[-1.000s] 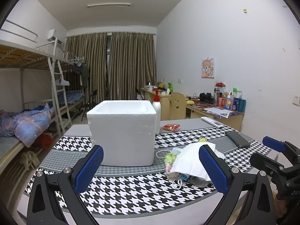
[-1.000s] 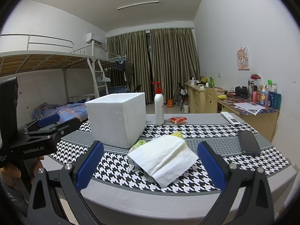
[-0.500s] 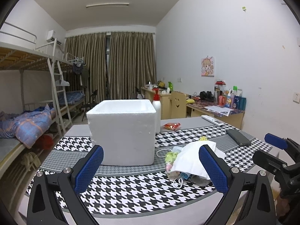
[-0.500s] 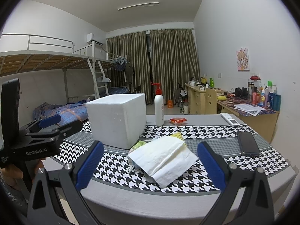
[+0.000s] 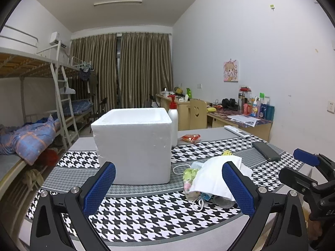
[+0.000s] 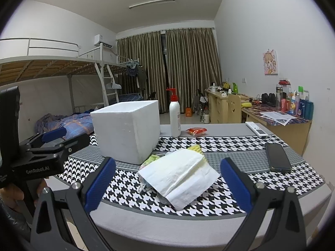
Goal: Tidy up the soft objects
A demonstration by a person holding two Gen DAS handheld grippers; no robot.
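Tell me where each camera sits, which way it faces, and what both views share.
Left wrist: on the left gripper, facing the foam box head-on; jaws open, right gripper at the right edge.
Right wrist: on the right gripper, facing the pile of soft things; jaws open, left gripper and a hand at the left edge.
Shared: box, pile, pump bottle, phone, checked table.

White foam box [image 5: 134, 144] on black-and-white houndstooth tablecloth [image 5: 146, 213] with grey bands. White cloth [image 6: 180, 175] over pale green and yellow soft pieces [image 6: 152, 159]. White pump bottle [image 6: 175, 117], red cap. Red packet [image 6: 196, 131]. Black phone [image 6: 277, 156]. Blue pads on black left gripper [image 5: 167, 190] and right gripper [image 6: 167, 186].
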